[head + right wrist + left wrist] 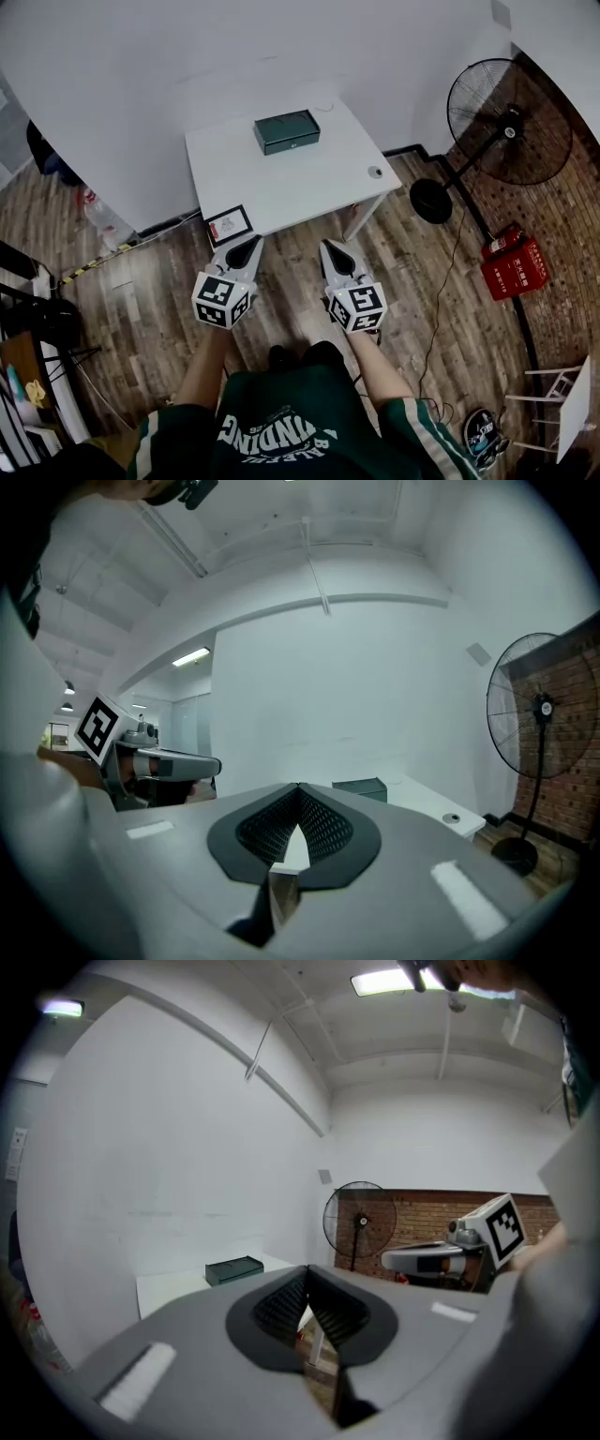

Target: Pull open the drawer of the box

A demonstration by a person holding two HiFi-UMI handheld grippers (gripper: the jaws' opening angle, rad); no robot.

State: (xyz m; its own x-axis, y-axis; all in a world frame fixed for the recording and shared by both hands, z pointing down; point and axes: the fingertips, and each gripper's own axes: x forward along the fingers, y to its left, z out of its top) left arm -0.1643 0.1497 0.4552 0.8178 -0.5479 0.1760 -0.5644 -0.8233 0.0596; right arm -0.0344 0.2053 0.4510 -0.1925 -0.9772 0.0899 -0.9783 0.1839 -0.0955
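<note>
A dark green box [286, 131] sits at the far middle of a white table [309, 192], its long side facing me. The same box [234, 1269] shows small and distant in the left gripper view, and the box [359, 787] lies just right of the jaws in the right gripper view. My left gripper [246, 249] and right gripper [337, 253] hover side by side before the table's near edge, well short of the box. Both point toward the table. The left gripper [307, 1270] and the right gripper [298, 787] are both shut, tips touching, with nothing between them.
A black-framed card [228, 225] lies at the table's front left corner and a small round grey disc [375, 172] near its right edge. A standing fan [511, 122] and red extinguisher box [513, 262] are on the right. A plastic bottle [98, 214] stands left.
</note>
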